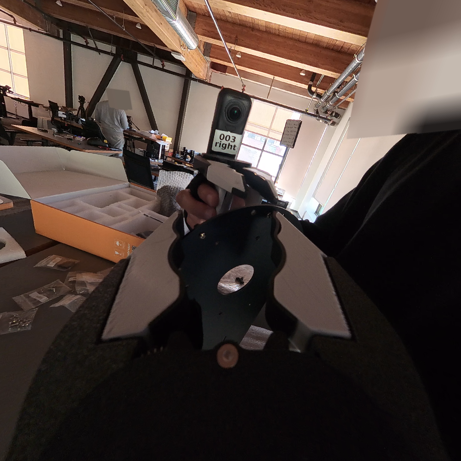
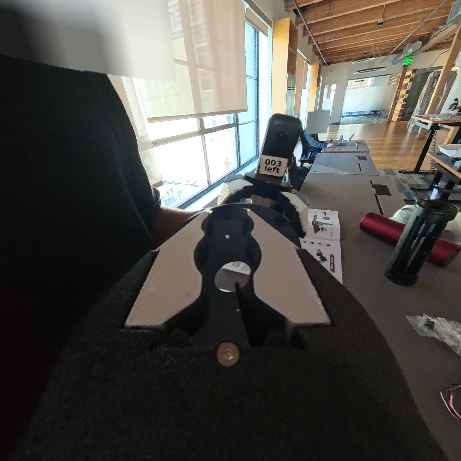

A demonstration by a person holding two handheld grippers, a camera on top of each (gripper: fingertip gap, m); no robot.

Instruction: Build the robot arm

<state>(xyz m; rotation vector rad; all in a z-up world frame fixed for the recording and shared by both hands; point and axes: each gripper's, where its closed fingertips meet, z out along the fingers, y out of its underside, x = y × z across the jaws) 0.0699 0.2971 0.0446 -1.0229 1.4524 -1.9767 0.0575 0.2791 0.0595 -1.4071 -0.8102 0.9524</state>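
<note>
- Above the desk (image 2: 349, 194), a black plate (image 1: 224, 249) with a round hole through it hangs between two hand-held grippers that face each other.
- The left gripper (image 1: 227, 217) has its jaws closed against the plate's side edges, and the plate fills the gap between them.
- The right gripper (image 2: 229, 217) is clamped on the same plate from the opposite end. A bare hand (image 1: 202, 202) is wrapped round its handle just beyond the plate.
- Judgement: with a grip at each end, any twist of one handle against the other would load the plate. The two grips are best kept level and in line.
- Judgement: both holds are on edges and not faces, so the plate could slip if either grip eases.
- Left of the plate, well apart, an open orange box (image 1: 82, 224) with white foam compartments sits on the desk. Small plastic bags (image 1: 50, 294) are scattered nearer the plate.
- Right of the plate, an open booklet (image 2: 321, 239) lies just beside it on the desk.
- Farther right of the plate, a black cylinder (image 2: 421, 239) stands upright in front of a red roll (image 2: 384, 229).
- The holder's dark-clothed body (image 1: 399, 249) is close behind the plate and leaves little room on that side.
- Room is open above the plate. The desk beneath it shows through the hole, and I cannot tell how much clearance there is.
</note>
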